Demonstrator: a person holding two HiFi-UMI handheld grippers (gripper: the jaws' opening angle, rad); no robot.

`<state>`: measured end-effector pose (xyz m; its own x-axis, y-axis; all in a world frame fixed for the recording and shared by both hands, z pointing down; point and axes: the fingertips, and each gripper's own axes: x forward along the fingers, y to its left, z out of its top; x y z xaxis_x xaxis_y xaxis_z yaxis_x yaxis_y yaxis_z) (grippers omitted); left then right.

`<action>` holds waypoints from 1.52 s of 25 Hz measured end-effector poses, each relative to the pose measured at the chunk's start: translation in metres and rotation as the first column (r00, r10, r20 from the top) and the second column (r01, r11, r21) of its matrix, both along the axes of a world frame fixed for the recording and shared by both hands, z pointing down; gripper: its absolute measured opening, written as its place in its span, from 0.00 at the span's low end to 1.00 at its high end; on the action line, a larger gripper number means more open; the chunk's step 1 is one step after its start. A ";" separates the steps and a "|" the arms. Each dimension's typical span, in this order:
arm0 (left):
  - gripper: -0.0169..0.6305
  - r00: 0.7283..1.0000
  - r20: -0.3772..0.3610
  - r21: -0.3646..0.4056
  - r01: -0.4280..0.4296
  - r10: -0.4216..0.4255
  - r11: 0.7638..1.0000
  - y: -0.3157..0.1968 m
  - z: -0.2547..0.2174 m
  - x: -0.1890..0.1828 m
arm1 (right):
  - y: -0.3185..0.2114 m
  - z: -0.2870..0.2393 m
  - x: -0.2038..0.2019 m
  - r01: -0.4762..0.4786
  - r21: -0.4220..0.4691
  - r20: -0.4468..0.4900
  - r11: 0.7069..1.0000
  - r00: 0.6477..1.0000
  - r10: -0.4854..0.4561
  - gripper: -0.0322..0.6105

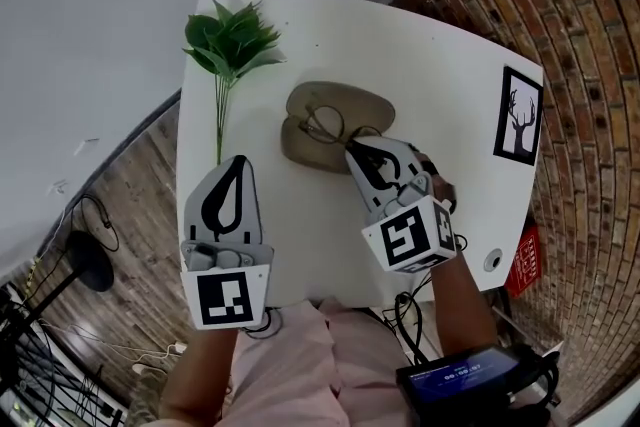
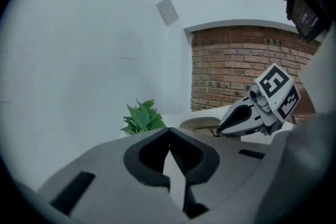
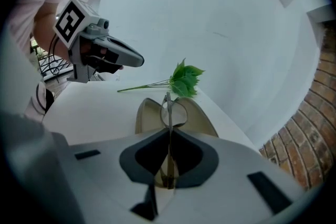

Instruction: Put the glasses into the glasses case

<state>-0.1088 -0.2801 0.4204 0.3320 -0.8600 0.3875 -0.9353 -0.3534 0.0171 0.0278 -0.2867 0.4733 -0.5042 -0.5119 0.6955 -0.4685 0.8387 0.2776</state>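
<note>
Our right gripper (image 3: 169, 134) pinches the glasses (image 3: 172, 110) in its fingers just over the open case (image 1: 348, 100), lying roughly along it; left gripper (image 1: 237, 163), fingers closed on nothing, is farther off.

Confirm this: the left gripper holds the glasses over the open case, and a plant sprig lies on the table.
Wrong gripper: the right gripper holds the glasses over the open case, as the right gripper view shows. The left gripper is shut on nothing. The plant sprig lies on the table.
</note>
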 end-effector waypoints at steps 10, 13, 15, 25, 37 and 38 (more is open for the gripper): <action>0.04 1.000 -0.004 0.001 -0.003 0.003 1.000 -0.001 0.005 -0.001 | 0.010 0.011 -0.013 0.061 -0.030 -0.045 0.998 0.997 -0.063 0.09; 0.04 1.000 -0.002 -0.001 -0.003 0.003 1.000 -0.001 0.005 -0.002 | 0.012 0.014 -0.013 0.073 -0.028 -0.050 0.997 0.996 -0.074 0.09; 0.04 1.000 -0.001 -0.002 -0.003 0.003 1.000 -0.001 0.005 -0.003 | 0.014 0.016 -0.015 0.083 -0.029 -0.052 0.996 0.995 -0.085 0.09; 0.04 1.000 0.000 0.001 0.003 -0.003 1.000 -0.002 0.001 -0.003 | 0.024 0.026 -0.017 0.133 -0.074 -0.069 0.988 0.988 -0.138 0.09; 0.04 1.000 0.009 -0.007 0.003 -0.003 1.000 0.001 0.002 -0.004 | 0.030 0.035 -0.018 0.168 -0.108 -0.070 0.980 0.982 -0.176 0.09; 0.04 1.000 0.008 -0.006 0.004 -0.004 1.000 0.000 0.002 -0.004 | 0.030 0.034 -0.018 0.172 -0.109 -0.068 0.979 0.981 -0.180 0.09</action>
